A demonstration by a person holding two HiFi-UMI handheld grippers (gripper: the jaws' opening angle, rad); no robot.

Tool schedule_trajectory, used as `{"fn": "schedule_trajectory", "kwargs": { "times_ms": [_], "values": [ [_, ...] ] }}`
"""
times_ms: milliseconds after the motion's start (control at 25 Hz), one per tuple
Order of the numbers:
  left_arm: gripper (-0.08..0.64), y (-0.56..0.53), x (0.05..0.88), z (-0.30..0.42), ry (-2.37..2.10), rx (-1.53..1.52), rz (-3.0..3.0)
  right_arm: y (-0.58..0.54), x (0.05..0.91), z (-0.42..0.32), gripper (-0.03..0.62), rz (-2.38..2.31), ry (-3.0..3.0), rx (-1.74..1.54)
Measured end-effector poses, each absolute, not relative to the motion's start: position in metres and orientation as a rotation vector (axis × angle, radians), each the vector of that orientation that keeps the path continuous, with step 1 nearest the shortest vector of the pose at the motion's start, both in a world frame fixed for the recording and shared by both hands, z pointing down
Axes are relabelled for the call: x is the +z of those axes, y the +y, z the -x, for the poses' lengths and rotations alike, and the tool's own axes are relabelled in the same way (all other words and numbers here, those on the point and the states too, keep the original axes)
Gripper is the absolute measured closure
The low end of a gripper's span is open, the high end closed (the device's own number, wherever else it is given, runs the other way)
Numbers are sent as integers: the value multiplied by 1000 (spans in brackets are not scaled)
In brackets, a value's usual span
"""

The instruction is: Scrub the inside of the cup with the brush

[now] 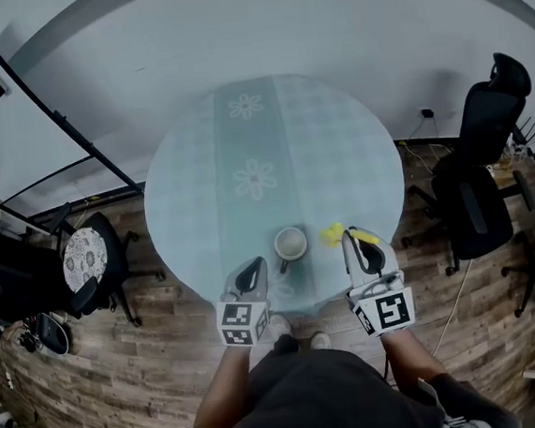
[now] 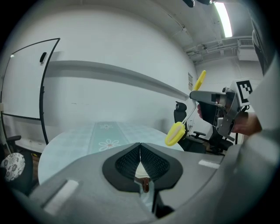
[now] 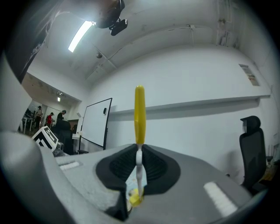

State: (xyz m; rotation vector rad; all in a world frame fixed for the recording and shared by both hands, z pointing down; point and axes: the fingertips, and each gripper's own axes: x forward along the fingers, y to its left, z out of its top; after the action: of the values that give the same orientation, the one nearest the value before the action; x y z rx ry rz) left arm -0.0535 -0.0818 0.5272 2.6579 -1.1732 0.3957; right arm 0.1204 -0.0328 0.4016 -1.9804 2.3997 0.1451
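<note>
Forearms reach forward from the person's body side by side, both grippers at the 6 o'clock edge of the round table and aimed toward 12. The left gripper, at the cup's 7 o'clock, has its jaws pressed together with nothing between the pads. The right gripper, at the cup's 4 o'clock, pinches the brush by its thin white stem. The brush stands steeply, crosswise to the jaws, with its yellow handle up and its yellow head low, just beside the cup at its 3 o'clock. The cup stands mouth up, handle toward 7.
</note>
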Motion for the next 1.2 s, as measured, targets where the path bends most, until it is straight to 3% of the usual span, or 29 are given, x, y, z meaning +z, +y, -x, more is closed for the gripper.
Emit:
{"fn": "schedule_trajectory", "kwargs": {
  "times_ms": [520, 1200],
  "values": [
    [554, -146, 541, 80, -1017, 394, -2712, -88, 394, -81, 557, 2107, 2333, 202],
    [554, -154, 578, 40, -981, 448, -2654, -127, 419, -104, 557, 2054, 2409, 139]
  ]
}}
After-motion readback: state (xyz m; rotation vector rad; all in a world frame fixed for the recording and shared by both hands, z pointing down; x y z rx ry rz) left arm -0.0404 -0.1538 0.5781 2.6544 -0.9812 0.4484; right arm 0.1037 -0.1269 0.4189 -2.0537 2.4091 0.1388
